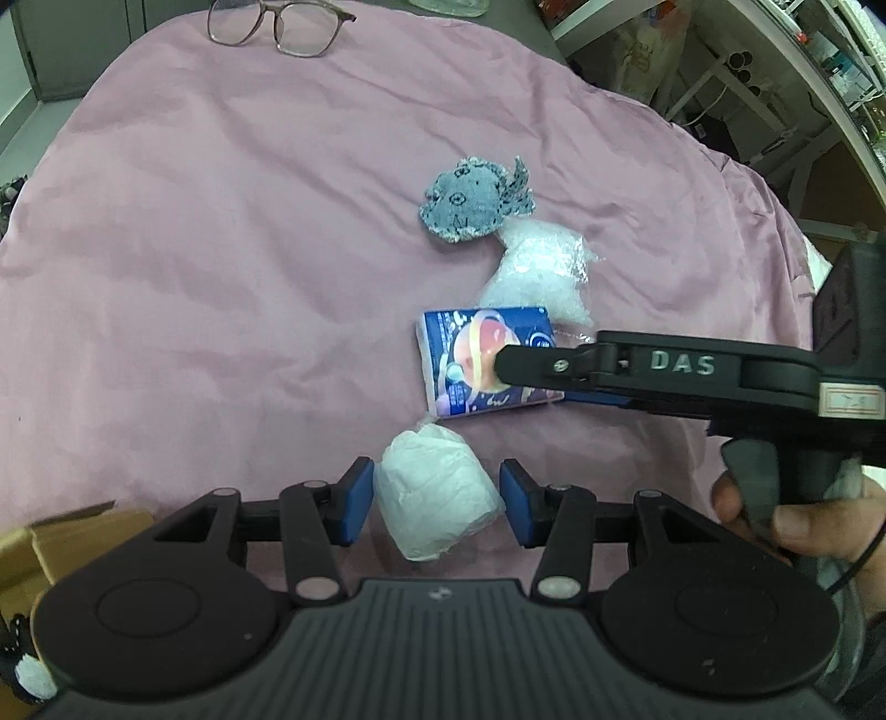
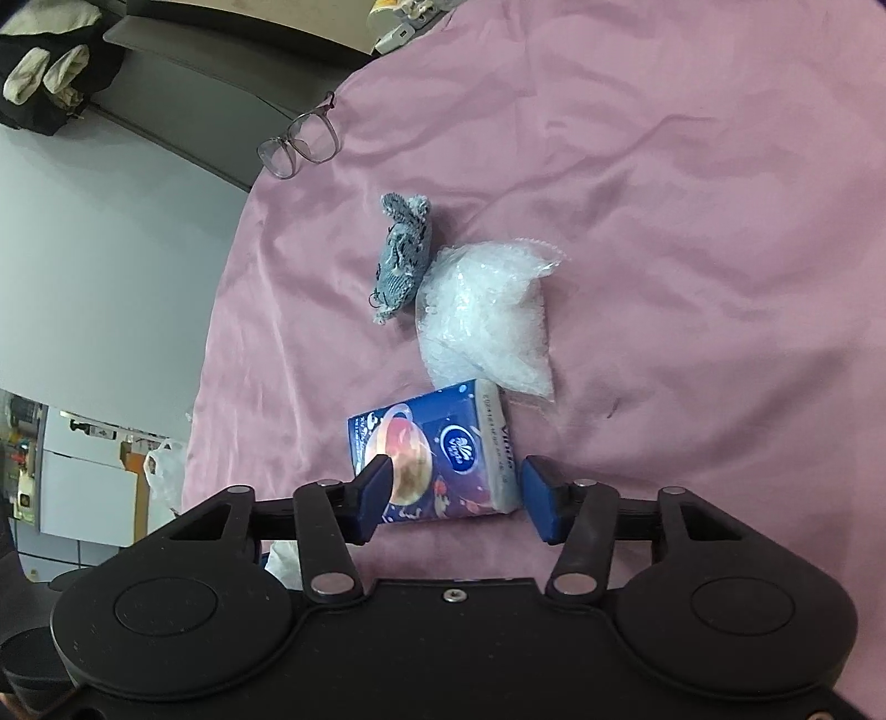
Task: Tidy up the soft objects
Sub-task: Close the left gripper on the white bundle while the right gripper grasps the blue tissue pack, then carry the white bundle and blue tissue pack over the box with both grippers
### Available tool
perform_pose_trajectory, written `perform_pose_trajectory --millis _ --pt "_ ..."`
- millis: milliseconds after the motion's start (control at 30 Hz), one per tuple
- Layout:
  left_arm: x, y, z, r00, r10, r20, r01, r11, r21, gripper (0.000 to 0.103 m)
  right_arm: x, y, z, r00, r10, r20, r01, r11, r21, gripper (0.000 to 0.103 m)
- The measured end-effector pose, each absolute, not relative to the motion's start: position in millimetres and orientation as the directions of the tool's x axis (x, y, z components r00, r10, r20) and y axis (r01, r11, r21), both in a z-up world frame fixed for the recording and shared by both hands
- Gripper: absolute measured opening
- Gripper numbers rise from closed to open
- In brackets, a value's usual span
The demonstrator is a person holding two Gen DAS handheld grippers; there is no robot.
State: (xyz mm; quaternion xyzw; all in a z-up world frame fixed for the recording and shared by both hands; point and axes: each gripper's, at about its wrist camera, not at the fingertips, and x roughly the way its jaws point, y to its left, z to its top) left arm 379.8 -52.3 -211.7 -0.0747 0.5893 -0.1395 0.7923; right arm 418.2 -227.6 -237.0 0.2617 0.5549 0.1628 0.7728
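Note:
On the pink cloth lie a grey knitted fish toy, a clear bag of white filling, a blue tissue pack and a white wrapped soft roll. My left gripper is open, with the white roll between its blue pads, apart from them. My right gripper is open around the tissue pack, its pads just beside the pack's sides. The fish toy and the bag lie beyond it. The right gripper also shows in the left wrist view over the pack.
Glasses lie at the far edge of the cloth, also in the right wrist view. A cardboard box sits at my lower left. Shelving stands past the cloth on the right.

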Motion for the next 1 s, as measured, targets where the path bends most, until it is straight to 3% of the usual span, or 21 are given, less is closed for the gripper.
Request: perform_pose_trajectory --millis 300,1000 --pt "373 -47 -197 0.307 -0.311 -0.899 0.160 0.949 -0.273 0.048 405 -231 -211 0.352 0.513 -0.783 0.035 0.829 0.559 0.021" --pt "304 -16 -141 0.433 -0.303 -0.849 0.137 0.953 -0.270 0.048 333 -222 -132 0.444 0.482 -0.755 -0.053 0.856 0.515 0.020"
